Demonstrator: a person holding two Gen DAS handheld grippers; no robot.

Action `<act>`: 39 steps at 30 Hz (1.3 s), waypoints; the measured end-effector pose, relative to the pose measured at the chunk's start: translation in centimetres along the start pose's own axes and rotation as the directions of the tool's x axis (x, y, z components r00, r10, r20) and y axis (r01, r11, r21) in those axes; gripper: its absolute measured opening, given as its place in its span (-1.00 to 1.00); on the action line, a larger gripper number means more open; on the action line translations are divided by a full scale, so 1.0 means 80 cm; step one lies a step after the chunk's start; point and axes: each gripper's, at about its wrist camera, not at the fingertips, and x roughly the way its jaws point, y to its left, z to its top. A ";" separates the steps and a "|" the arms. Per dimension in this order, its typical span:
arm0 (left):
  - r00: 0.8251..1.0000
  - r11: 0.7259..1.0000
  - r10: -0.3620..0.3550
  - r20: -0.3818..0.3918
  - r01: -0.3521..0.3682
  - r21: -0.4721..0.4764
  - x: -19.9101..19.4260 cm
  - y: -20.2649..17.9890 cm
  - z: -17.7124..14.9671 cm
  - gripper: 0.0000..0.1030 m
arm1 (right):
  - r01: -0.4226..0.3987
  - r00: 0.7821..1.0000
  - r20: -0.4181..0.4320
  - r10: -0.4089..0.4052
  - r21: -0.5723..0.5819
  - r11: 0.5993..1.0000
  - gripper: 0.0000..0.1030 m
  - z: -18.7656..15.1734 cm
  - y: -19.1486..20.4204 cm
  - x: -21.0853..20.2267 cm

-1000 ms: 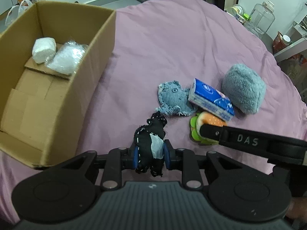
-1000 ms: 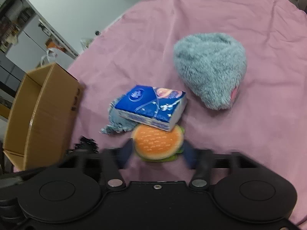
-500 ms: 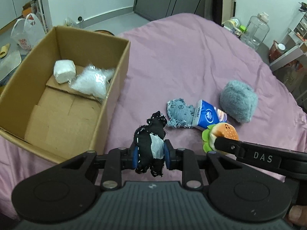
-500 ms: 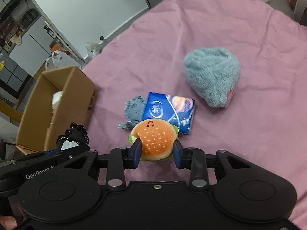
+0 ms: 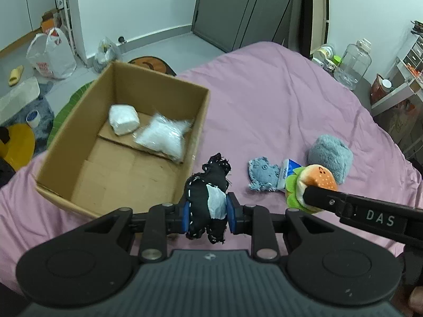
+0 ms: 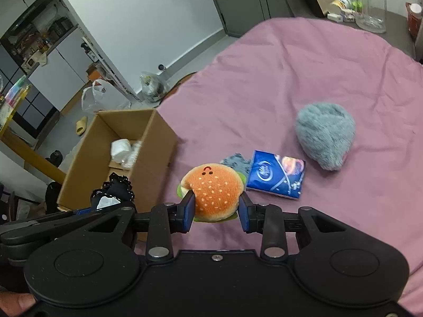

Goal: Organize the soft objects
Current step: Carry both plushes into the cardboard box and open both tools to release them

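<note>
My left gripper [image 5: 207,215] is shut on a black cloth toy [image 5: 207,185] with white stitching, held above the pink bedspread [image 5: 277,100] beside the open cardboard box [image 5: 195,142]. In the right wrist view my right gripper [image 6: 217,213] is shut on an orange burger plush [image 6: 214,192], lifted off the bed; the burger plush [image 5: 316,179] also shows at the right of the left wrist view. On the bed lie a blue tissue pack [image 6: 276,174], a small grey-blue cloth toy [image 5: 263,174] and a fluffy grey plush [image 6: 325,134]. The box holds a white bundle [image 5: 123,119] and a clear bag [image 5: 164,137].
The box [image 6: 158,142] sits at the bed's left edge. Beyond it the floor holds plastic bags [image 5: 51,52], a slipper [image 5: 15,75] and a green mat [image 5: 68,105]. A clear jar [image 5: 353,60] and shelves [image 5: 401,89] stand at the bed's far right.
Both grippers have risen with their toys, so the bed and box look smaller and farther. The burger plush came off the bed, away from the tissue pack.
</note>
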 end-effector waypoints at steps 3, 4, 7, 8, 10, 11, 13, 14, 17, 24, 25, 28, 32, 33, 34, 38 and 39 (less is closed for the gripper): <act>1.000 1.000 0.001 -0.001 -0.001 0.007 -0.006 0.010 0.004 -0.49 | -0.007 1.000 0.009 0.007 -0.008 1.000 -0.35 0.001 0.013 -0.004; 1.000 1.000 -0.001 -0.001 0.001 0.005 -0.007 0.014 0.005 -0.49 | -0.010 1.000 0.012 0.011 -0.011 1.000 -0.35 0.001 0.018 -0.004; 1.000 1.000 0.011 0.008 -0.011 0.010 -0.013 0.024 0.008 -0.49 | -0.017 1.000 0.018 0.018 -0.020 1.000 -0.35 0.002 0.032 -0.006; 1.000 1.000 0.013 0.012 -0.013 0.011 -0.015 0.028 0.008 -0.49 | -0.019 1.000 0.019 0.020 -0.024 1.000 -0.35 0.003 0.037 -0.006; 1.000 1.000 0.016 0.014 -0.016 0.011 -0.019 0.036 0.011 -0.49 | -0.022 1.000 0.020 0.023 -0.032 0.999 -0.35 0.003 0.047 -0.006; 1.000 1.000 0.016 0.015 -0.016 0.008 -0.020 0.041 0.012 -0.49 | -0.024 0.999 0.020 0.025 -0.036 0.999 -0.35 0.004 0.053 -0.006; 1.000 1.000 0.019 0.015 -0.019 0.006 -0.022 0.049 0.014 -0.49 | -0.029 0.999 0.021 0.030 -0.043 0.999 -0.35 0.004 0.062 -0.004; 1.000 1.000 0.020 0.014 -0.020 0.004 -0.022 0.053 0.015 -0.49 | -0.031 0.999 0.022 0.032 -0.046 0.998 -0.35 0.004 0.067 -0.004; 1.000 1.000 0.022 0.013 -0.022 0.000 -0.022 0.065 0.019 -0.49 | -0.038 0.999 0.023 0.039 -0.052 0.998 -0.35 0.005 0.079 0.000; 1.000 1.000 0.023 0.013 -0.022 -0.015 -0.021 0.089 0.028 -0.49 | -0.043 0.999 0.013 0.044 -0.069 0.997 -0.35 0.008 0.104 0.014; 1.000 1.000 0.023 0.014 -0.022 -0.016 -0.021 0.091 0.029 -0.49 | -0.044 0.999 0.013 0.045 -0.072 0.996 -0.35 0.010 0.107 0.015; 1.000 1.000 0.023 0.013 -0.023 -0.019 -0.017 0.100 0.033 -0.49 | -0.044 0.999 0.013 0.045 -0.079 0.996 -0.35 0.013 0.116 0.019; 1.000 0.999 0.023 0.005 -0.023 -0.027 -0.006 0.110 0.038 -0.49 | -0.045 0.999 0.009 0.046 -0.083 0.996 -0.35 0.015 0.124 0.029; 1.000 0.999 0.023 0.002 -0.023 -0.030 -0.003 0.112 0.039 -0.49 | -0.046 0.999 0.007 0.047 -0.081 0.996 -0.35 0.016 0.125 0.033; 1.000 0.999 0.023 0.000 -0.023 -0.032 0.000 0.114 0.041 -0.49 | -0.048 0.999 0.005 0.048 -0.079 0.996 -0.35 0.017 0.125 0.036; 1.000 0.999 0.027 -0.007 -0.027 -0.044 0.013 0.123 0.046 -0.49 | -0.054 0.999 -0.002 0.054 -0.075 0.996 -0.35 0.017 0.131 0.047; 1.000 0.998 0.028 -0.008 -0.028 -0.047 0.016 0.124 0.048 -0.49 | -0.058 0.998 -0.004 0.058 -0.075 0.996 -0.35 0.017 0.133 0.050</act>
